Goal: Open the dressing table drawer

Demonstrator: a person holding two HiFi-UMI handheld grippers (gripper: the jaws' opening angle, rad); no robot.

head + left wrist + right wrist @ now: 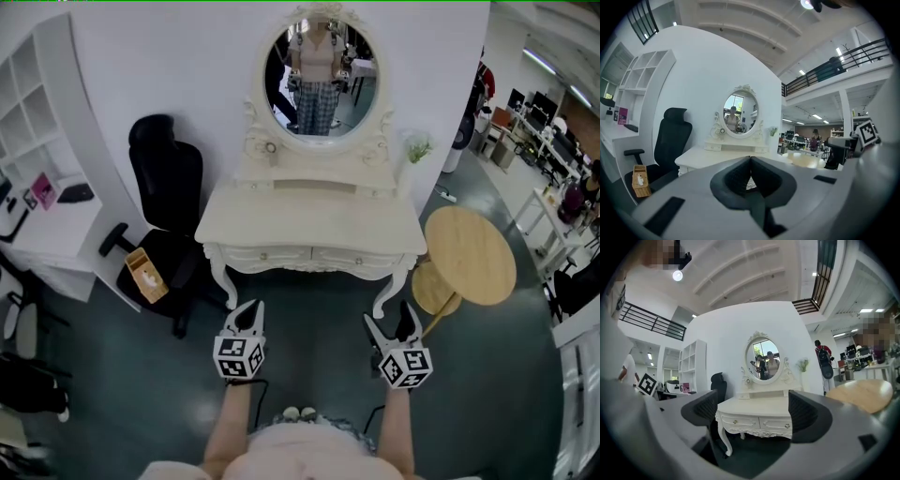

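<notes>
The white dressing table (309, 220) stands against the wall ahead with an oval mirror (321, 75) on top. Its two front drawers (267, 255) are closed, each with a small knob. Both grippers hover over the floor in front of it, apart from it. My left gripper (246, 316) is shut with nothing in it; in the left gripper view its pads (740, 176) meet and the table (703, 157) shows beyond. My right gripper (391, 321) is open and empty. In the right gripper view its jaws (752, 399) frame the drawers (736, 420).
A black office chair (167, 178) stands left of the table, with a wooden box (145, 274) on its seat. A round wooden table (469, 255) is to the right. A white desk with shelves (47, 216) lines the left wall. A small plant (418, 148) sits at the dressing table's right corner.
</notes>
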